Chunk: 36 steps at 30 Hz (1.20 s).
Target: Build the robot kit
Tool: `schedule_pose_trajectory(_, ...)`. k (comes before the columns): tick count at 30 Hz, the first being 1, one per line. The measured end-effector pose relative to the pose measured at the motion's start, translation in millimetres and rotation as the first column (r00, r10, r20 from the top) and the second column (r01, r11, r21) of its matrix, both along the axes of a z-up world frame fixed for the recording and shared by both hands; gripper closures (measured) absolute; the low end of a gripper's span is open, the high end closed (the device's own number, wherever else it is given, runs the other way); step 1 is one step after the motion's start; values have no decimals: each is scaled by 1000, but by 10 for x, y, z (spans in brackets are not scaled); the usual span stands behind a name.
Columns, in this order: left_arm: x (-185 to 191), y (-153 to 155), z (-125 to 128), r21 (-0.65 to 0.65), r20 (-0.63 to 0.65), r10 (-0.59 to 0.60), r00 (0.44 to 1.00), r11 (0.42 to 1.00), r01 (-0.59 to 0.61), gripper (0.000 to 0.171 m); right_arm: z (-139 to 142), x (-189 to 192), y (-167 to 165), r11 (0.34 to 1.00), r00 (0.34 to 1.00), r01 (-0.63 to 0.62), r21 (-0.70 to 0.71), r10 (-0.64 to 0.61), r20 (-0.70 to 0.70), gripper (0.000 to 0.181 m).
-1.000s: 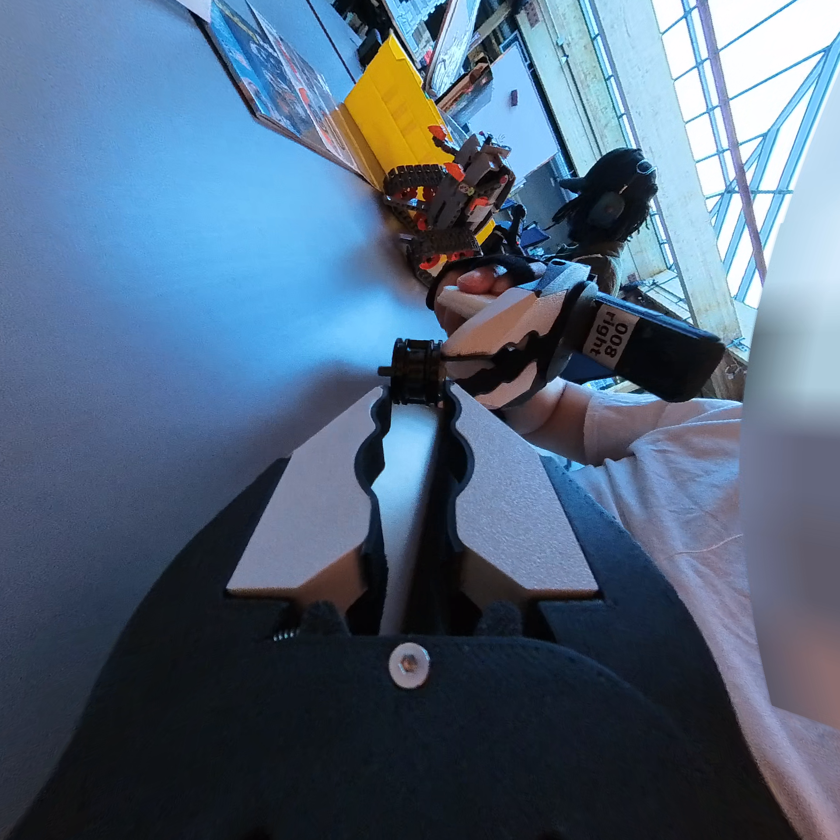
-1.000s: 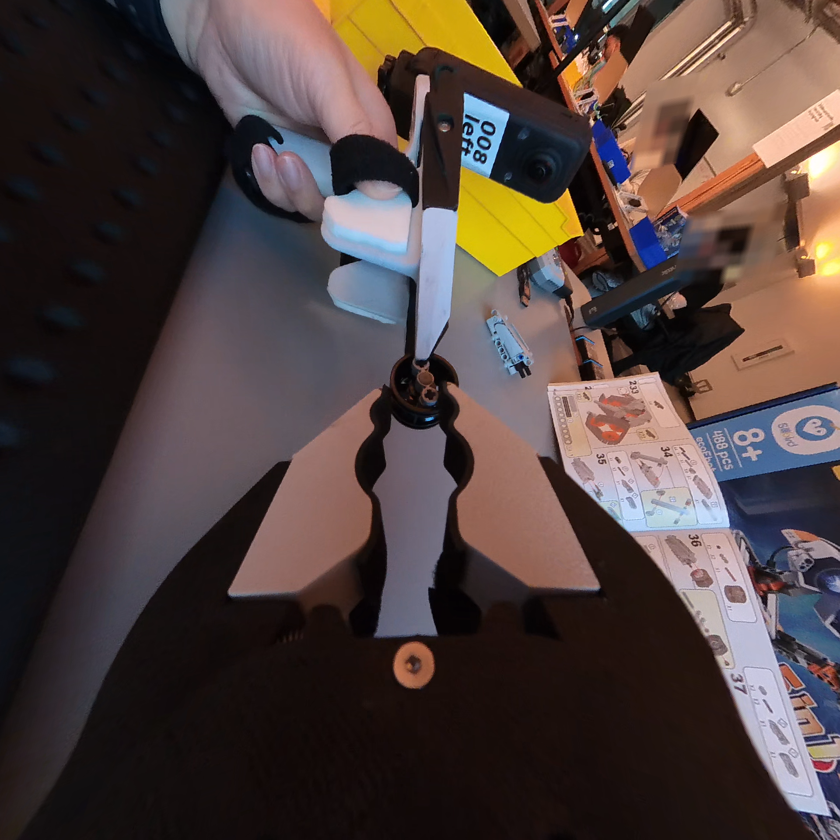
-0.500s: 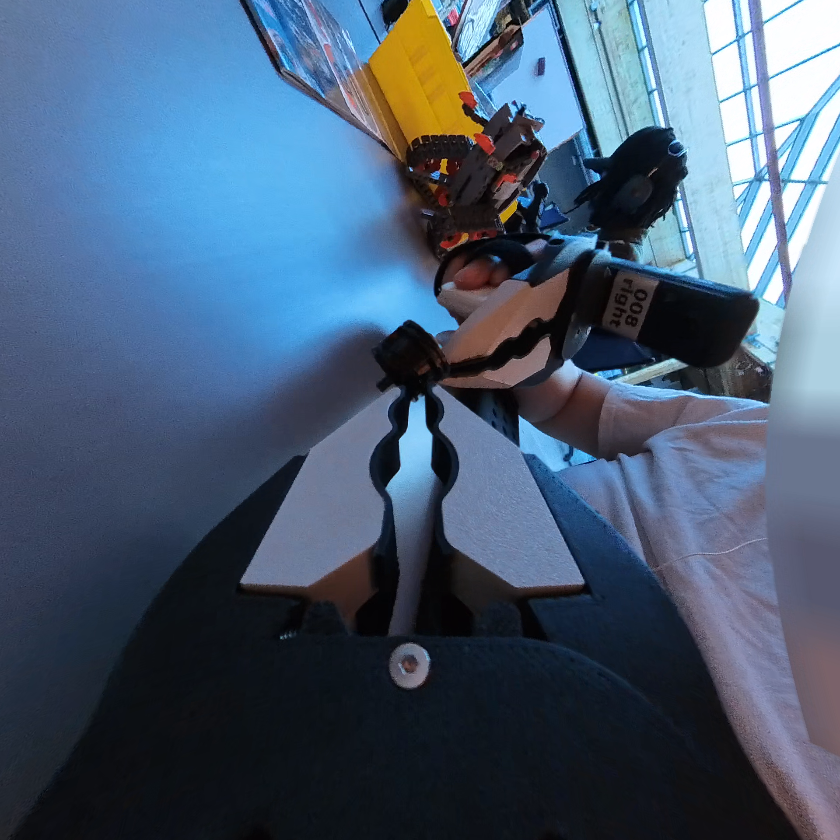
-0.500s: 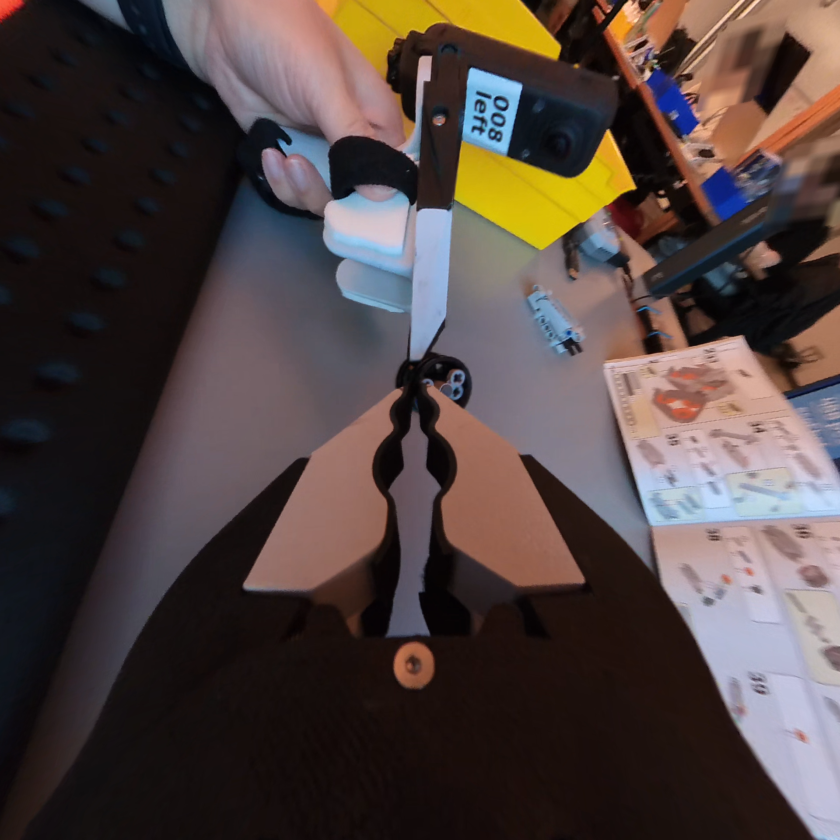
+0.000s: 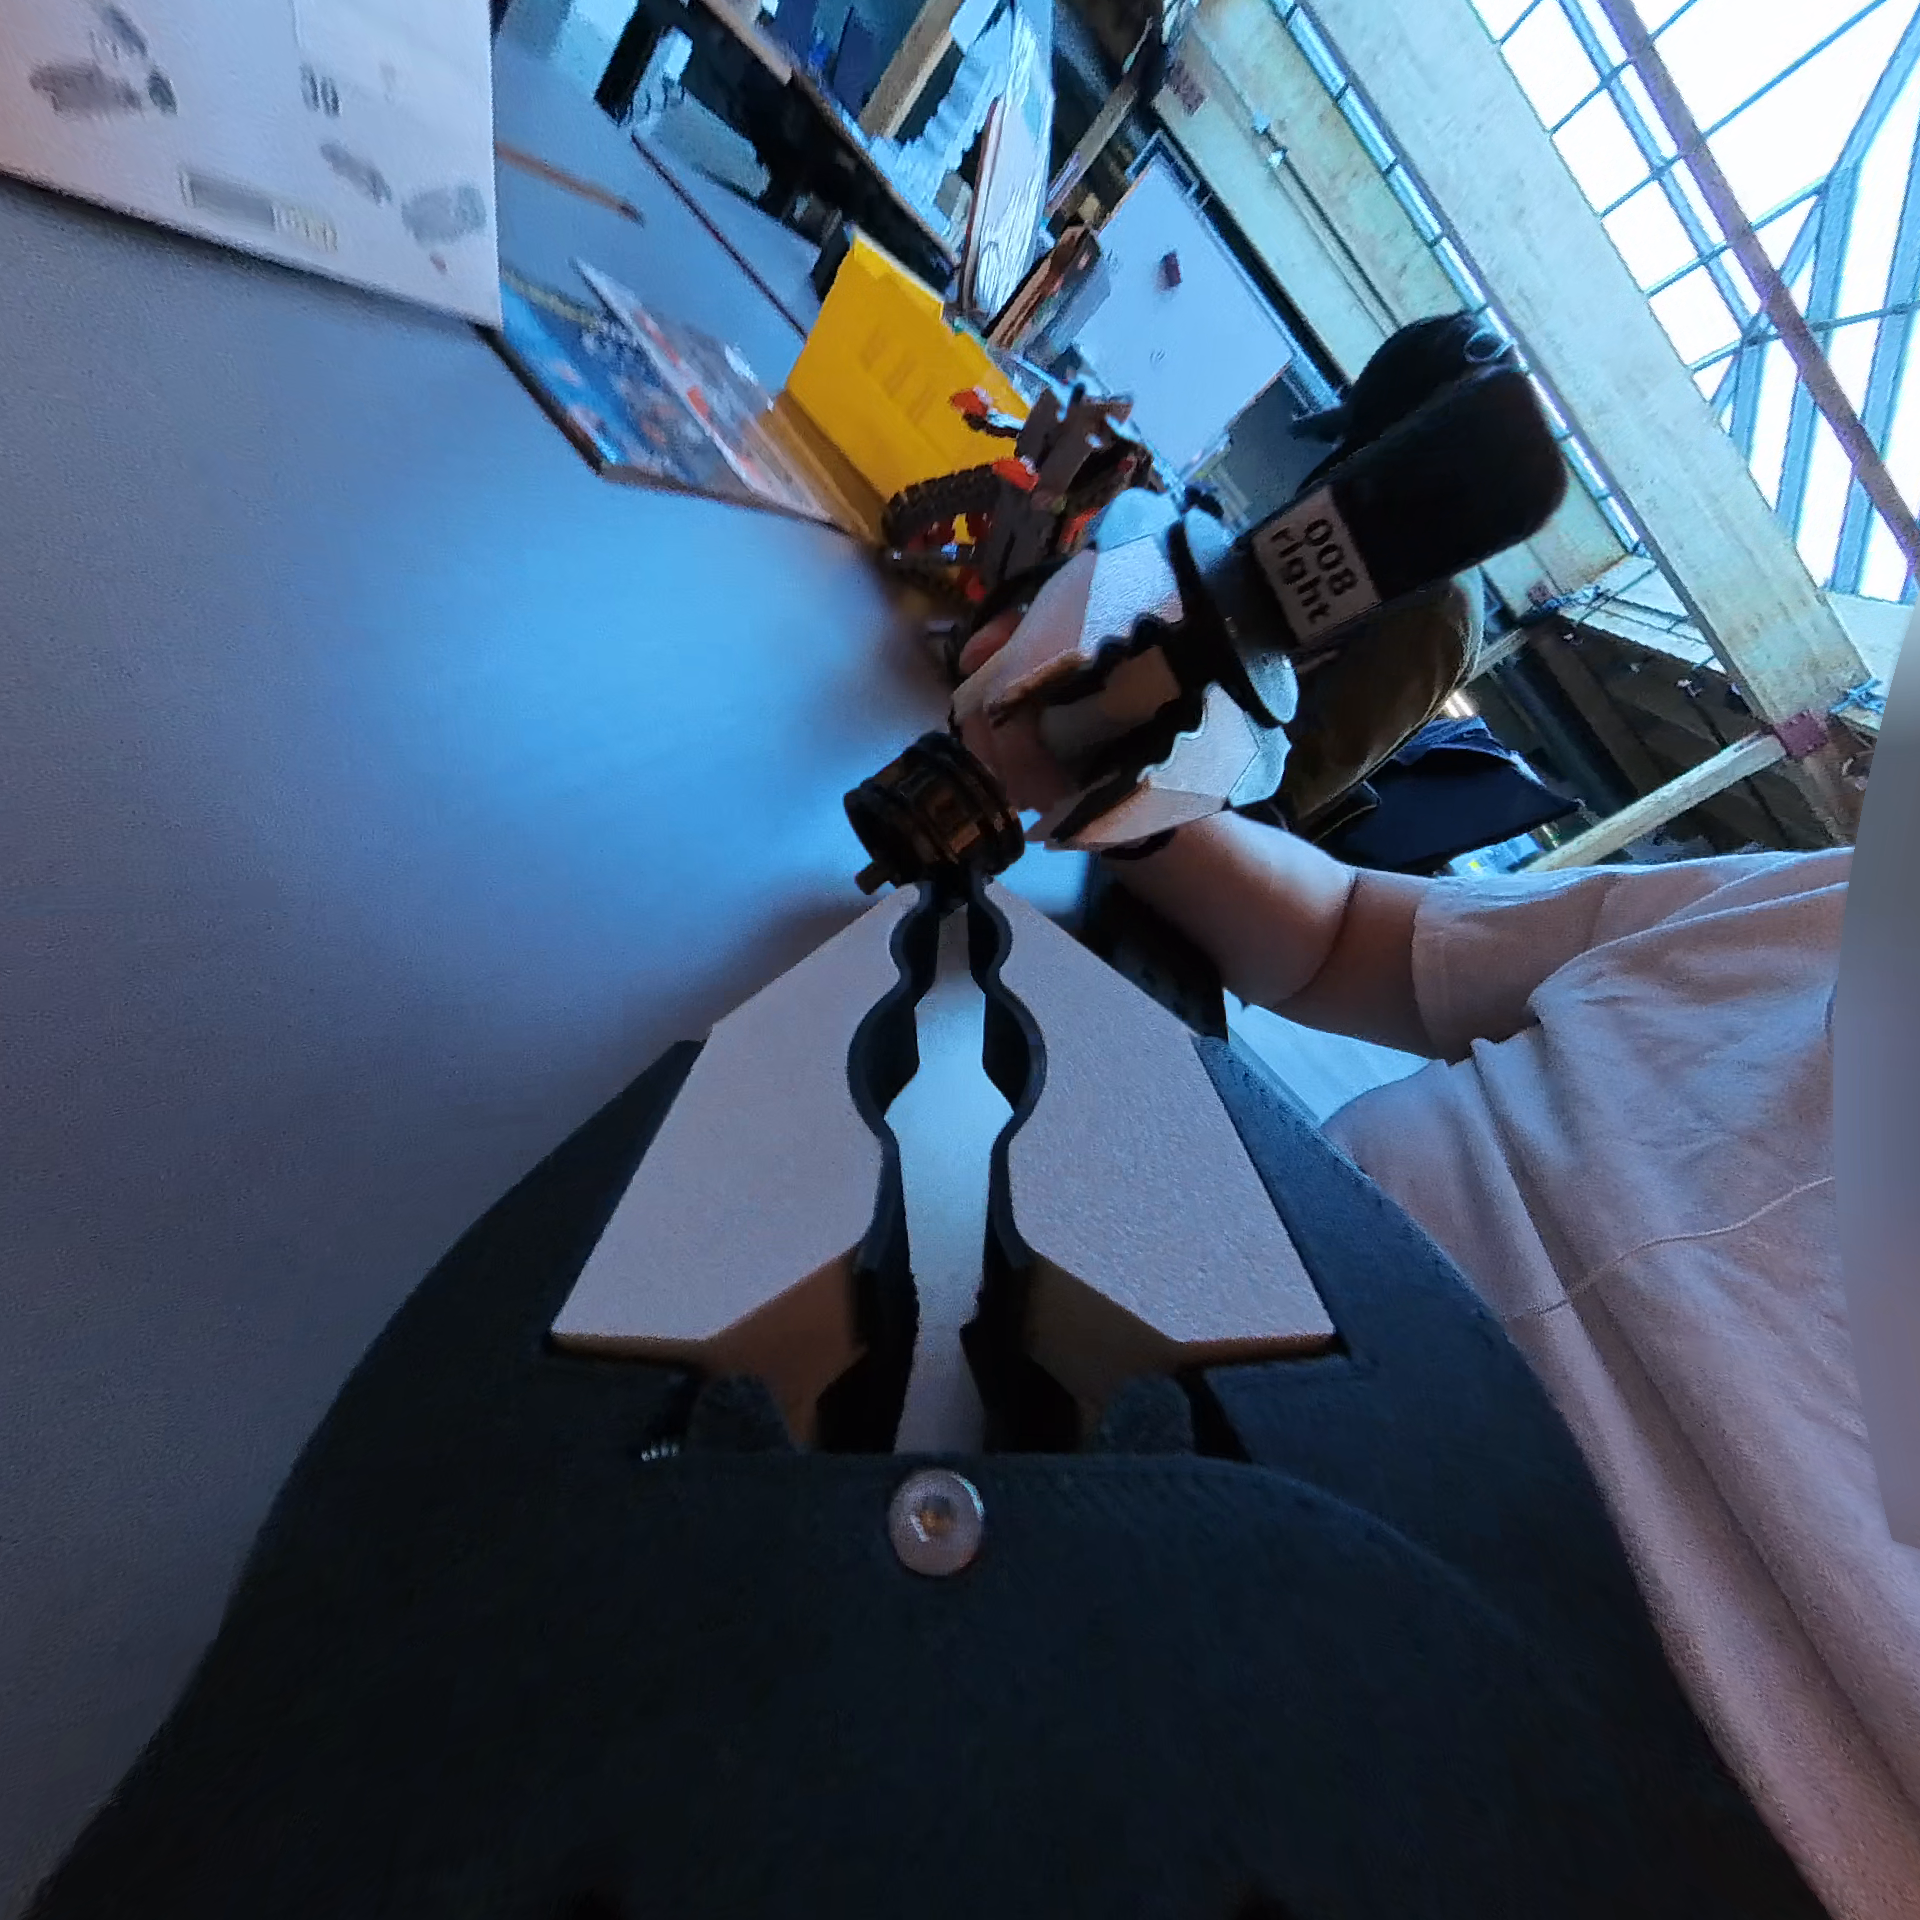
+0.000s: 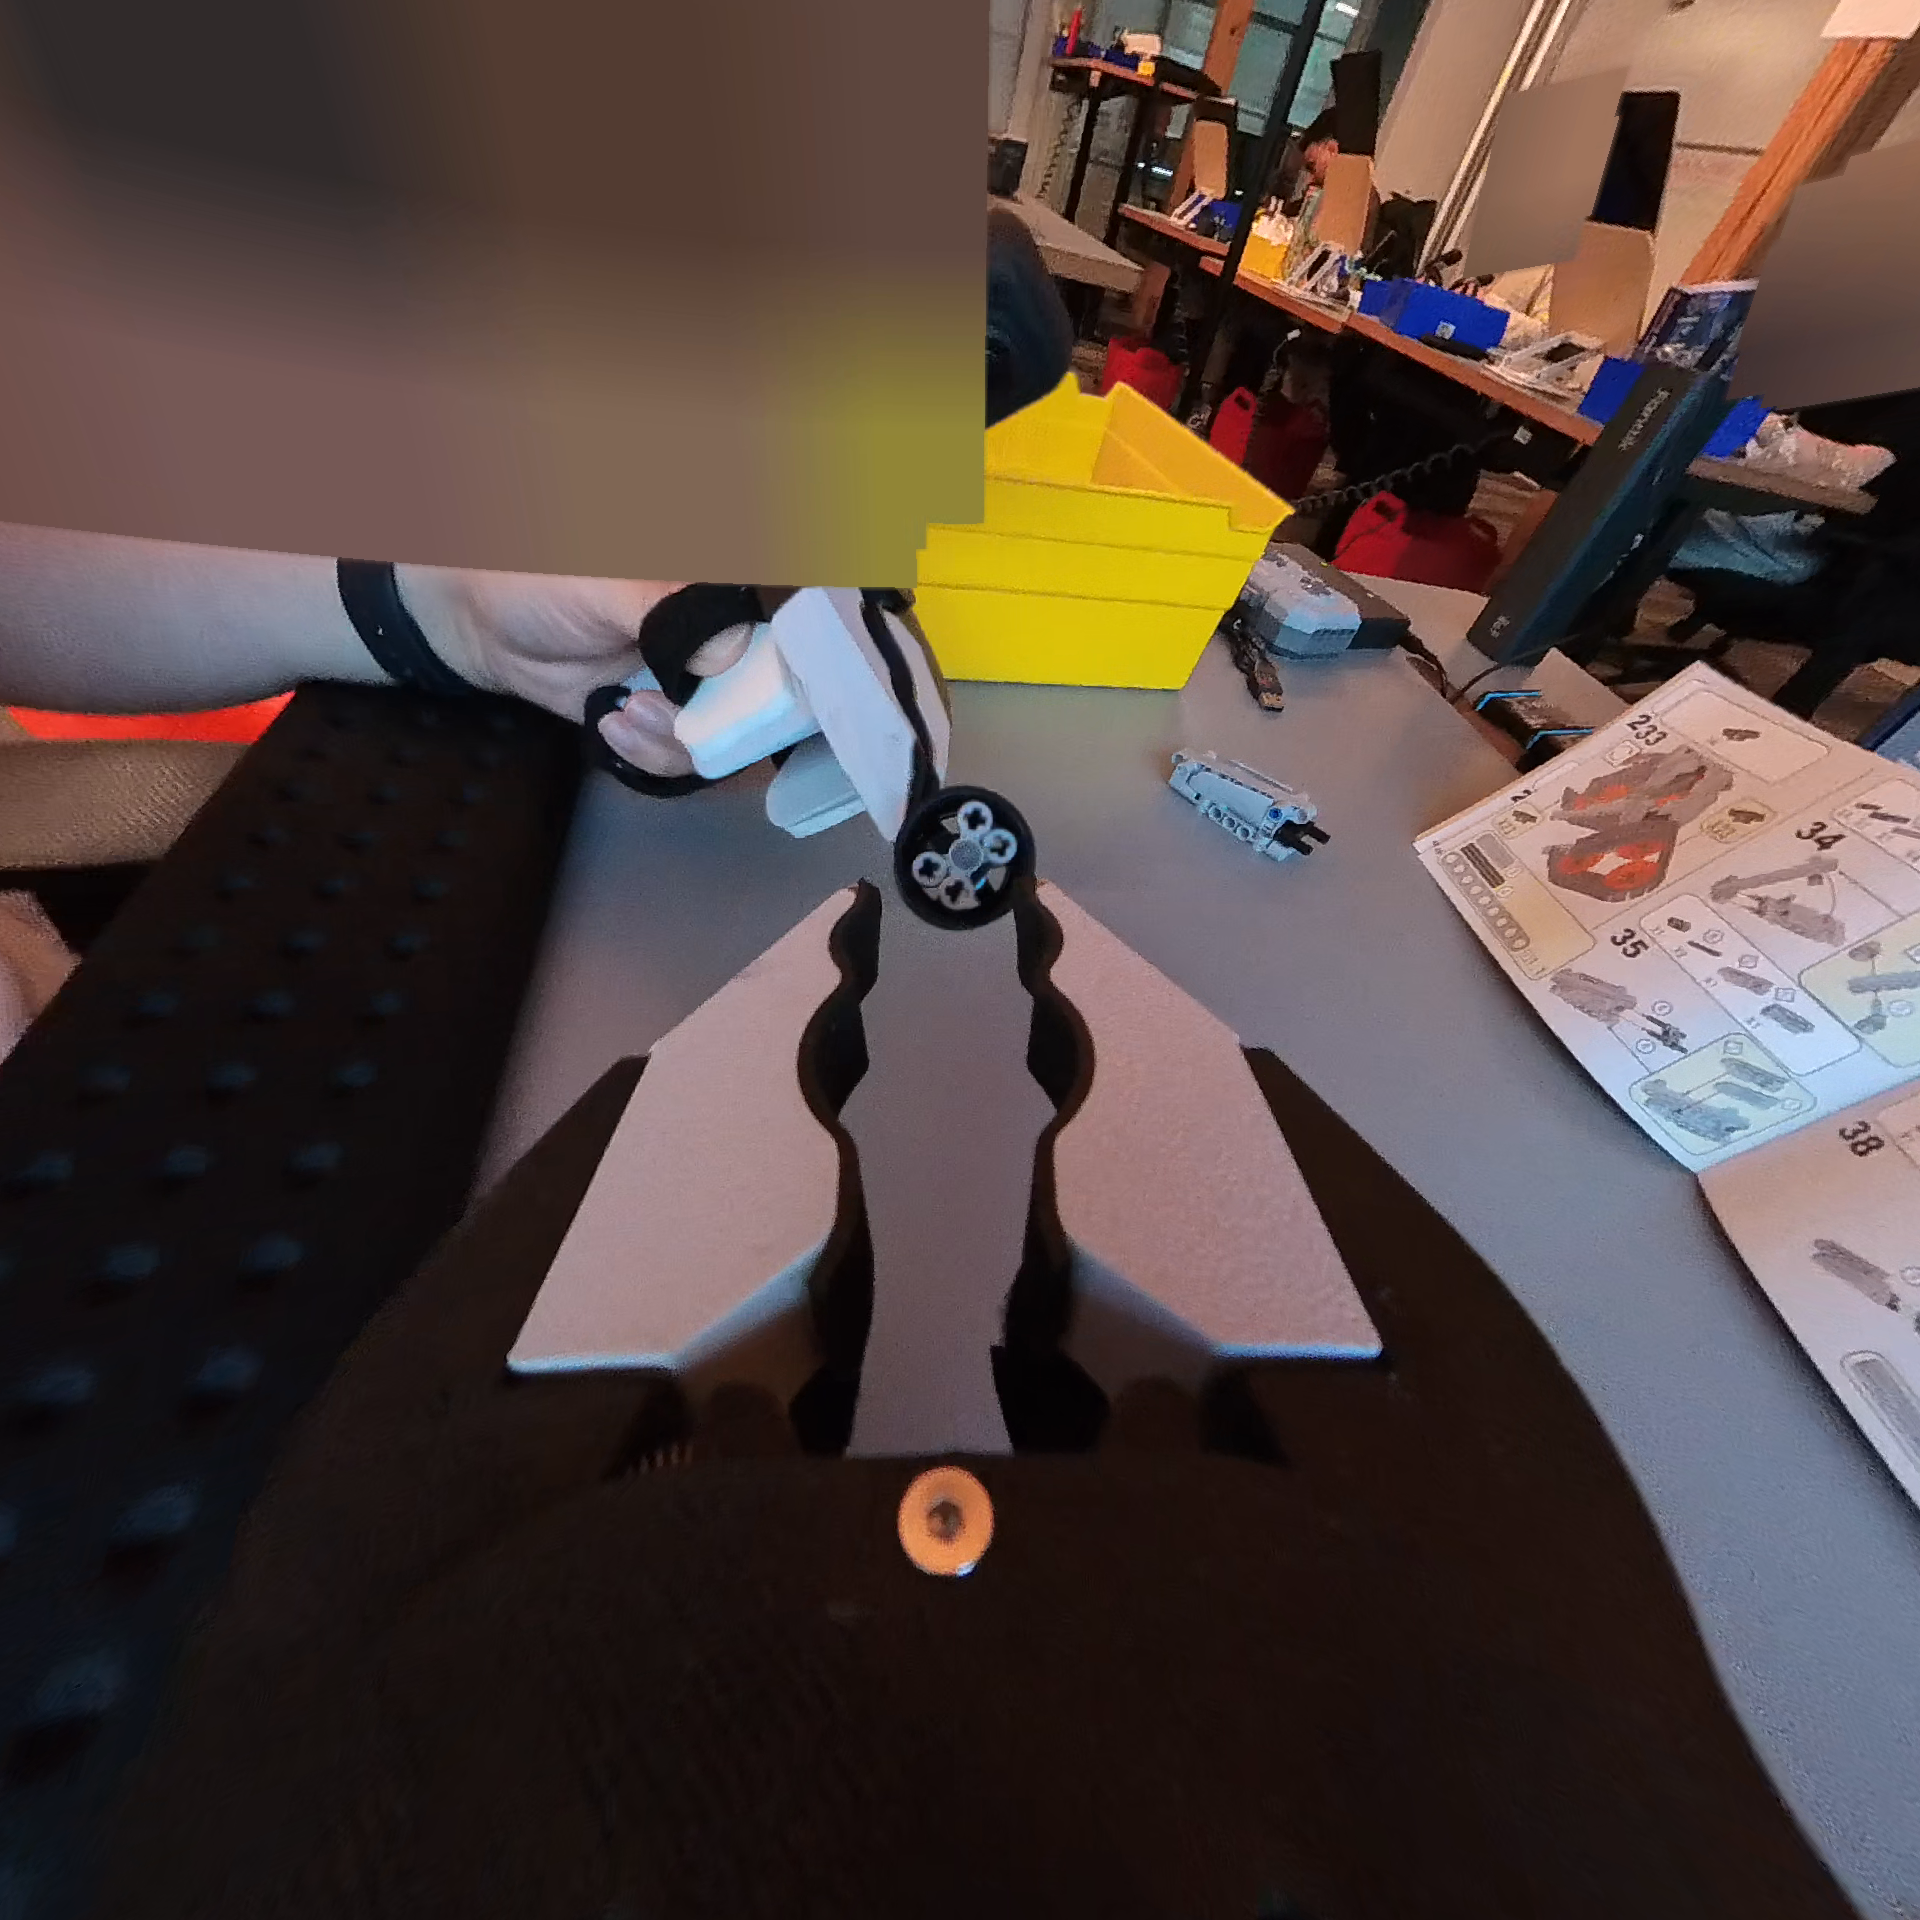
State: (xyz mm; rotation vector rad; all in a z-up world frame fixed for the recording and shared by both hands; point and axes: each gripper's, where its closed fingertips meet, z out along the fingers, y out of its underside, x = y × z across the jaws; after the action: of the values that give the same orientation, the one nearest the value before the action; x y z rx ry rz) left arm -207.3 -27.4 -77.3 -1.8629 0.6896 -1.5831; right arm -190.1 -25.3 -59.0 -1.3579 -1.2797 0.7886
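My left gripper (image 5: 943, 883) is shut on the rim of a small black wheel (image 5: 935, 810) with a grey hub and holds it above the grey table (image 5: 416, 727). In the right wrist view the wheel (image 6: 964, 854) faces the camera, hanging from the left gripper's white fingers (image 6: 862, 717). My right gripper (image 6: 951, 890) is open, its fingertips on either side of the wheel's lower edge, just short of it. In the left wrist view the right gripper (image 5: 1008, 774) sits open right behind the wheel.
A yellow bin (image 6: 1101, 582) stands at the back of the table. A small grey brick assembly (image 6: 1242, 795) and an open instruction booklet (image 6: 1714, 914) lie to the right. A black studded mat (image 6: 260, 987) is on the left. A tracked model (image 5: 997, 509) stands by the bin.
My right gripper, shut on the wheel a second ago, has opened and let go. My left gripper has closed on the wheel and now holds it alone. Both views have swung round.
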Motion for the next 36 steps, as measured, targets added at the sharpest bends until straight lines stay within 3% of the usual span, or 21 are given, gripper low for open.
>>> schedule_pose_trajectory(4, 7, -13, 63, 66, 0, 10, 1000, 998, -10, 169, -5, -20, -20, 1000, 1000, -2, 16, 1, 6, 158)
schedule_pose_trajectory(11, 30, -27, 64, 71, 0, 0, 1000, 997, 0, 169, -114, -76, -113, 998, 996, -38, 56, 34, 78, 166)
schedule_pose_trajectory(18, 54, -54, 37, 73, -17, -17, 1000, 997, 18, 169, -28, -58, -148, 997, 998, -57, 58, 55, 35, 167)
schedule_pose_trajectory(21, 67, -92, 55, 98, -21, -34, 999, 995, 36, 169, 106, 17, -95, 998, 996, -62, -26, 60, -65, 165)
schedule_pose_trajectory(23, 82, -147, 99, 138, -18, -60, 998, 989, 62, 169, 127, 65, -52, 985, 990, -96, -146, 78, -121, 153)
schedule_pose_trajectory(26, 116, -283, 171, 238, -32, -118, 992, 964, 122, 169, 115, 78, -189, 876, 952, -284, -391, 210, -222, 144)
schedule_pose_trajectory(28, 140, -365, 176, 314, -66, -140, 988, 937, 154, 169, 98, 71, -273, 796, 926, -367, -481, 265, -268, 144)
schedule_pose_trajectory(30, 160, -418, 142, 370, -110, -148, 983, 911, 179, 169, 38, 55, -356, 754, 917, -399, -521, 311, -252, 149)
schedule_pose_trajectory(36, 186, -503, 114, 419, -144, -177, 974, 880, 222, 169, 0, 33, -387, 746, 919, -395, -535, 318, -235, 153)
